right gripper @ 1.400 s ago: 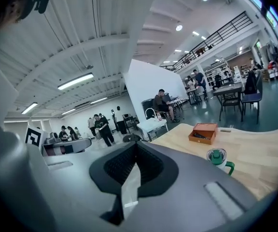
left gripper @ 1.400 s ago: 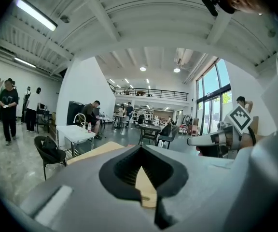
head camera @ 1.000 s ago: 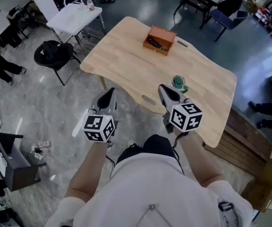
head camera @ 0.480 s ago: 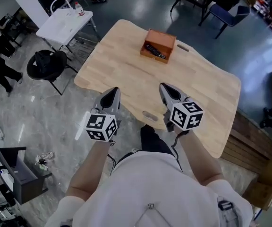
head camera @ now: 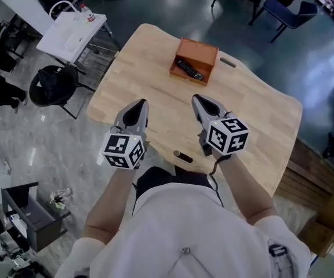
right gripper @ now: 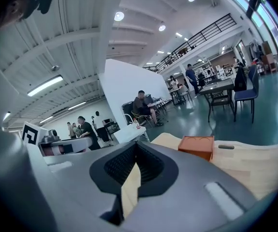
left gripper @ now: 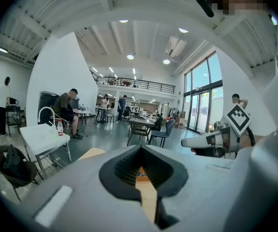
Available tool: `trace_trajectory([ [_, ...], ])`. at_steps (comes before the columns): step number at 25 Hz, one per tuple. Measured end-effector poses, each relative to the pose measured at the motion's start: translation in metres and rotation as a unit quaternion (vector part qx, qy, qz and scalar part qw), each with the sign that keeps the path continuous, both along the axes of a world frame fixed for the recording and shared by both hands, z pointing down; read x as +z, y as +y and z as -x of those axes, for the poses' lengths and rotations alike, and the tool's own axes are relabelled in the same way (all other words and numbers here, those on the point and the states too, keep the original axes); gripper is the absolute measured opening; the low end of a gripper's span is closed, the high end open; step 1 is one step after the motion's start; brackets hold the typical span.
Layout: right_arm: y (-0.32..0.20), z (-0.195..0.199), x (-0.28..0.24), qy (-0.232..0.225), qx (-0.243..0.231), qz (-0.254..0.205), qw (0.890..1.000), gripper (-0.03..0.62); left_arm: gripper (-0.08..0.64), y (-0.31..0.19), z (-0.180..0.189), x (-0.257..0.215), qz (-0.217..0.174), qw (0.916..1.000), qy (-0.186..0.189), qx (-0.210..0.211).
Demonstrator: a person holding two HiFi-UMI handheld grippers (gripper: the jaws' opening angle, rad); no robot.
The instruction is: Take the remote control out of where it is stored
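A brown open-topped box (head camera: 193, 61) stands at the far side of the light wooden table (head camera: 260, 114), and a black remote control (head camera: 189, 69) lies inside it. The box (right gripper: 196, 147) also shows in the right gripper view, ahead and to the right. My left gripper (head camera: 138, 105) hovers over the table's near part, shut with nothing in it. My right gripper (head camera: 200, 101) is level with it on the right, also shut and empty. Both stay well short of the box. In the left gripper view the left gripper (left gripper: 141, 150) has its jaws together, as does the right gripper (right gripper: 136, 147).
A white folding table (head camera: 73, 28) and a black chair (head camera: 54, 84) stand left of the wooden table. A blue chair (head camera: 289, 7) is beyond it. Wooden pallets (head camera: 309, 167) lie at the right and a grey cart (head camera: 31, 216) at lower left. Several people are in the hall behind.
Both grippers have come forward from off the near edge to over the table, nearer the box. A green item seen beside the right gripper a second ago is out of sight.
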State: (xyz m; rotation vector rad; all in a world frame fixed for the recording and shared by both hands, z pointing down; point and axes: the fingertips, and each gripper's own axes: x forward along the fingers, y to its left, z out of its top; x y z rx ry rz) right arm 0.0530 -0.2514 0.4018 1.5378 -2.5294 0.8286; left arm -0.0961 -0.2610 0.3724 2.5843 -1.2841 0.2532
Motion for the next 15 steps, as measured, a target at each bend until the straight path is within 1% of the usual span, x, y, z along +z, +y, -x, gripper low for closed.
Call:
trace_trajectory([
  [4, -0.025, -0.009, 0.017, -0.002, 0.008, 0.019, 1.000, 0.028, 0.000, -0.031, -0.015, 0.014, 0.014, 0.9998, -0.003, 0.015],
  [12, -0.060, -0.002, 0.048, 0.011, 0.043, 0.051, 0.998, 0.028, 0.000, -0.084, -0.014, 0.049, 0.042, 0.9976, 0.000, 0.055],
  [15, -0.071, 0.000, 0.057, 0.018, 0.048, 0.062, 0.997, 0.028, 0.000, -0.101, -0.017, 0.059, 0.053, 0.9964, 0.006, 0.065],
])
